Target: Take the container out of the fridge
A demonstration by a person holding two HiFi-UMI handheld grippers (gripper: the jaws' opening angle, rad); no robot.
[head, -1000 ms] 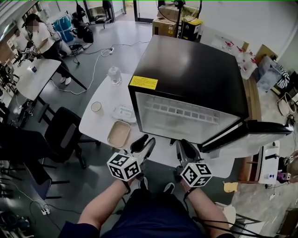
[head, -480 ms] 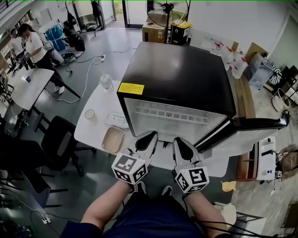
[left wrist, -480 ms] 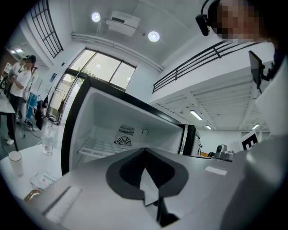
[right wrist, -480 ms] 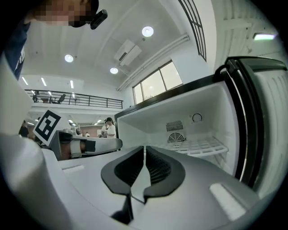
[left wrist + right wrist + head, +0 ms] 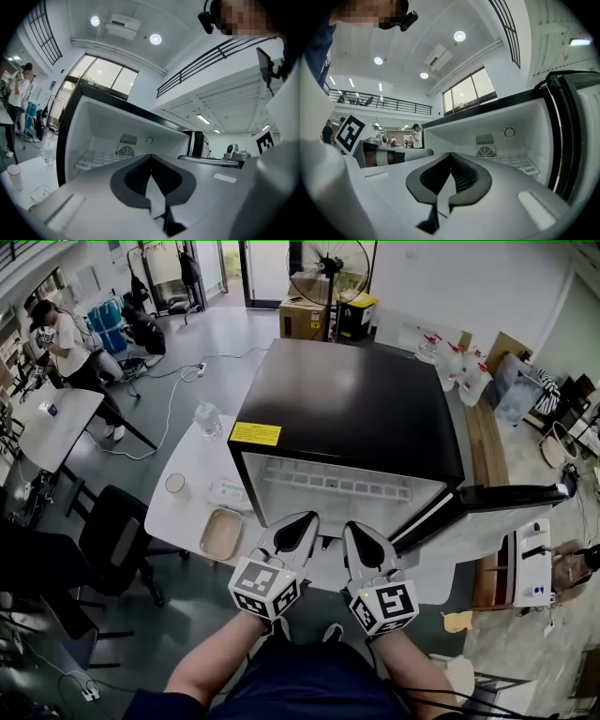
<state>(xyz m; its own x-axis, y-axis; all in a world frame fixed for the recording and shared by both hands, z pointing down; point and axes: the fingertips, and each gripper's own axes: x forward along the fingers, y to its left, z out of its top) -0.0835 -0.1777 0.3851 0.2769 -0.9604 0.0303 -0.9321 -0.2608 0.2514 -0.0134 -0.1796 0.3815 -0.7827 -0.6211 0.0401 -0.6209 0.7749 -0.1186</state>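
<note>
Beige container [image 5: 222, 532] lies on the table [image 5: 202, 460] beside the open fridge [image 5: 347, 409]. Your left gripper [image 5: 304, 519] and right gripper [image 5: 354, 529], both closed and empty, face its cavity. Removal looks complete; you need only withdraw.

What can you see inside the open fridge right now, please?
Inside the fridge: a white wire shelf, a round fan grille and a dial on the back wall. Nothing shows on the shelf. The floor below is hidden behind the left gripper and right gripper.
</note>
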